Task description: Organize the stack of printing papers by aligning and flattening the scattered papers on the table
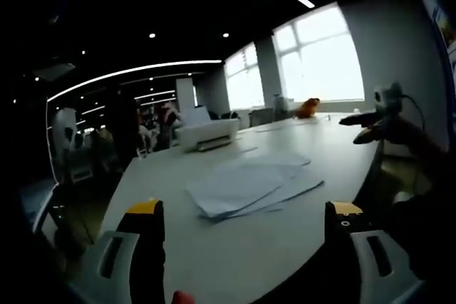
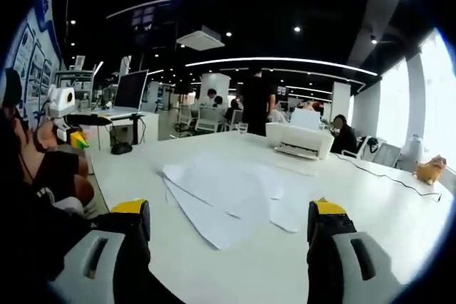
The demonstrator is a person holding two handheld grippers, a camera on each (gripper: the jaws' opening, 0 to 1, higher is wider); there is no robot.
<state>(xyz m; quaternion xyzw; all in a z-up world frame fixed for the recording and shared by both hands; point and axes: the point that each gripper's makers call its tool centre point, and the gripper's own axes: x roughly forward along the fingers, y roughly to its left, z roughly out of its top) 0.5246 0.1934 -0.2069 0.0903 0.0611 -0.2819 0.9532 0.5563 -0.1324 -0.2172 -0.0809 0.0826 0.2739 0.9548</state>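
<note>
Left gripper (image 1: 246, 222): jaws spread wide, nothing between them, hovering above the near edge of the table (image 1: 299, 247). Right gripper (image 2: 228, 222): same, jaws apart and empty, above its own near edge of the table (image 2: 399, 211).

Papers (image 1: 249, 186) lie just past the left jaws, mid-tabletop, fanned out and overlapping, edges not lined up. In the right gripper view the papers (image 2: 228, 194) sit just ahead of the jaws as a loose spread; a few sheets poke out at angles toward the near edge. They look flat on the surface, though blur makes it hard to say whether any corners lift.

Further back, a white printer (image 1: 208, 133) stands near the far edge; in the right gripper view the printer (image 2: 299, 139) sits beyond the papers, with a cable (image 2: 385, 172) trailing across the tabletop to its right. A small orange toy (image 1: 308, 108) sits at the far corner by the windows (image 1: 320, 55); it also shows at the right edge (image 2: 430, 170).

Far background: people (image 2: 258, 105) standing and seated, a monitor (image 2: 132, 89) on another desk.
</note>
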